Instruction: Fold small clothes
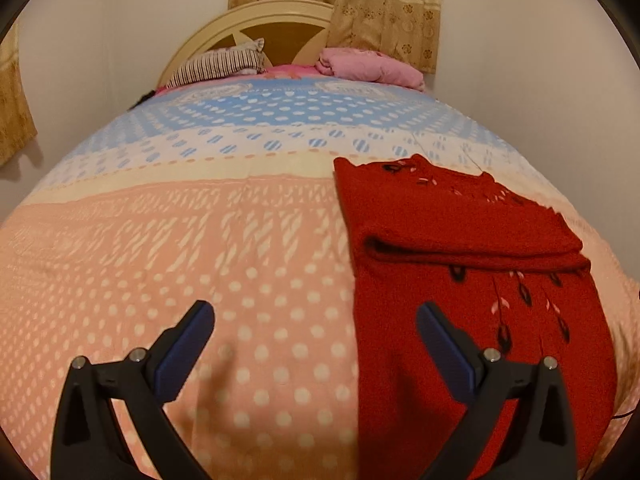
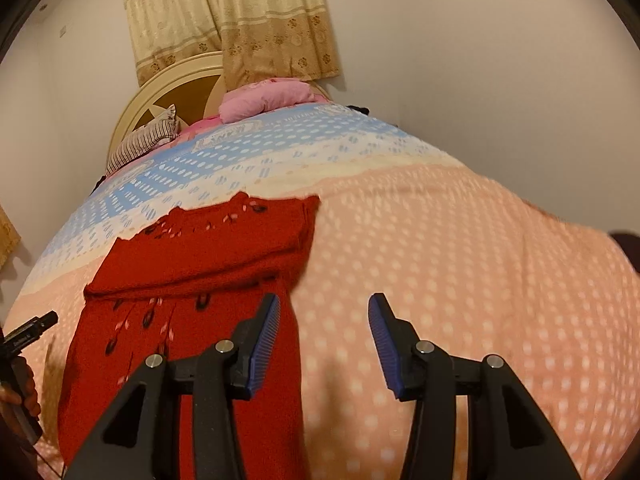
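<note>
Bedroom, patterned bedspread (image 1: 240, 260) up to the headboard. Red sweater (image 1: 460, 220) lies partly folded, far portion doubled over, between my two tools. Left gripper (image 1: 316, 336) gapes wide, empty; right gripper (image 2: 324, 328) moderately parted, empty. Risk: pinching one knit layer only, dragging the fold askew. Bare bedspread on both sides; near hem runs off view.

Your red knitted garment with dark leaf embroidery (image 1: 472, 216) runs off the bottom edge in both views, so its near end stays unseen. The hand (image 2: 18, 390) at the right-wrist view's left edge is mostly cropped. The bed's near dotted sheet (image 1: 240, 360) blurs.
</note>
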A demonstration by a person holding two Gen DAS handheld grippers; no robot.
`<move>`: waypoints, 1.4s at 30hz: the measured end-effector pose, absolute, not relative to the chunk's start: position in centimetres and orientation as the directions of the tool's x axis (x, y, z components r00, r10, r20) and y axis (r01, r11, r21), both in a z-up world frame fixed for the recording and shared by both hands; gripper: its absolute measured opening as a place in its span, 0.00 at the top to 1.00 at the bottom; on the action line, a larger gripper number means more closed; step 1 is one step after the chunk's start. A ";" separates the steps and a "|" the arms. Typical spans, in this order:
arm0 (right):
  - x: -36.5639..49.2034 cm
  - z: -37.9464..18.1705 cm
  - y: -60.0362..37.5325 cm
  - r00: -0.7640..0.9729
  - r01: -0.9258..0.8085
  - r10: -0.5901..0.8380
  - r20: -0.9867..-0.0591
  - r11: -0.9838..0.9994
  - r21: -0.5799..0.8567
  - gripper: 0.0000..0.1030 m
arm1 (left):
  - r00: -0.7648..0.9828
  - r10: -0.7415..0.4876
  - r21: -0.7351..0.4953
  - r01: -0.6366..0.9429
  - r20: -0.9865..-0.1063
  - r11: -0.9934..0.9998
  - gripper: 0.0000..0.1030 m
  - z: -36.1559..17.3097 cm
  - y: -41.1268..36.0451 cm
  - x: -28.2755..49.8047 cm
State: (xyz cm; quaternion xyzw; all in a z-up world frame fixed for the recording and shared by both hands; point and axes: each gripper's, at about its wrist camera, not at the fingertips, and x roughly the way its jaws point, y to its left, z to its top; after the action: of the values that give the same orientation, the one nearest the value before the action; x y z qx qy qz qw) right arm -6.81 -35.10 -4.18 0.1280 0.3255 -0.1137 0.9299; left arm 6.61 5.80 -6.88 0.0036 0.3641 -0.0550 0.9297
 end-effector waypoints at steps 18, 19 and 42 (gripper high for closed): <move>-12.4 -4.0 -32.9 0.723 0.189 -0.052 -0.688 0.974 0.124 0.54 | 0.739 -0.097 0.065 0.187 -0.667 0.980 0.00 -6.8 2.6 0.0; -13.0 -4.2 -32.9 0.714 0.181 -0.049 -0.699 0.976 0.117 0.50 | 0.736 -0.099 0.068 0.193 -0.670 0.979 0.00 -7.0 2.6 -0.5; -19.5 -11.2 -29.3 0.536 0.019 0.172 -0.826 0.976 0.216 0.41 | 0.576 -0.367 -0.171 0.366 -0.730 0.915 0.00 -10.5 6.8 -10.2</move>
State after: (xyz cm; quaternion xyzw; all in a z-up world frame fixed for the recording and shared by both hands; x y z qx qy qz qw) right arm -19.50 -29.31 -11.19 0.0998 0.4796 0.0440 0.8706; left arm -10.24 6.78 -10.47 -0.0007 0.4116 -0.2066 0.8876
